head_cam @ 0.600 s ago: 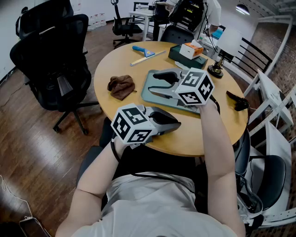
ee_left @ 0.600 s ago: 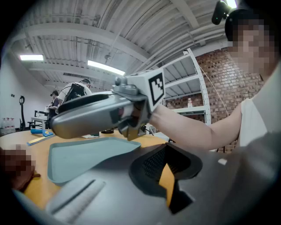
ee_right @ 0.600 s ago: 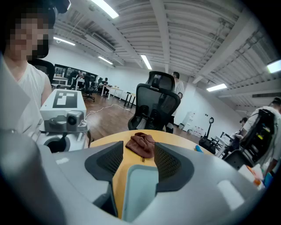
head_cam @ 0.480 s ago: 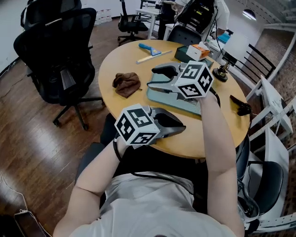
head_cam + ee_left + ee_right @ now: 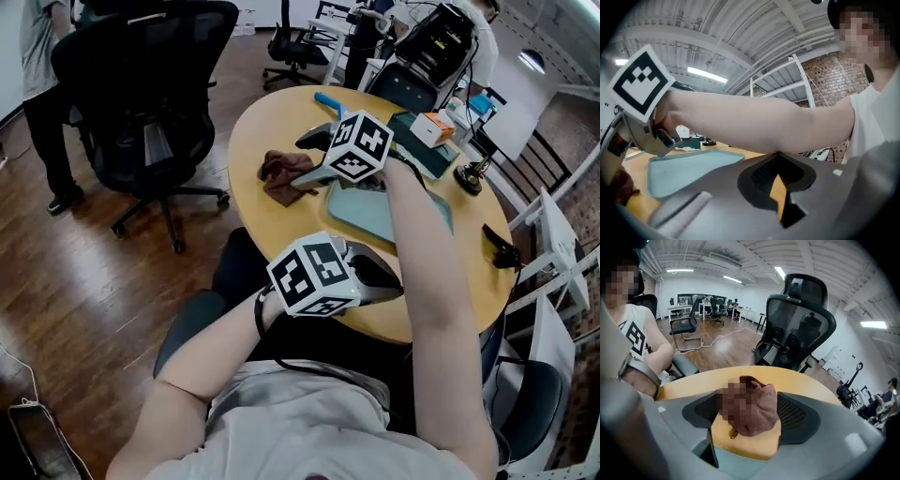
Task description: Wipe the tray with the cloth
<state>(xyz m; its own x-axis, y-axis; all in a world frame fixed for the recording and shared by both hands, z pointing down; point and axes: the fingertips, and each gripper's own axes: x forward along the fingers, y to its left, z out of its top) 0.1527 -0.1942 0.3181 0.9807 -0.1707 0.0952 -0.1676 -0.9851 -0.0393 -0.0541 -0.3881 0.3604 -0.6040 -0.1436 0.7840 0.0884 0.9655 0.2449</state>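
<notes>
Brown cloth [image 5: 758, 414] lies on the table [image 5: 272, 230] just beside the tray [image 5: 367, 217]. It sits between the wide-open jaws of the right gripper [image 5: 306, 157], not pinched yet. Go lower, then pinch its middle. The left gripper [image 5: 386, 281] is closed on nothing.

a round wooden table [image 5: 258, 216] is sitting on a dark plank floor [image 5: 75, 300]. a big black mesh office chair [image 5: 150, 75] is standing near it, and more black chairs [image 5: 686, 324] are sitting further back. strip lights [image 5: 707, 75] are glowing on a white ribbed ceiling [image 5: 754, 254]. a brick wall [image 5: 829, 89] is showing behind a white metal frame [image 5: 776, 77].
</notes>
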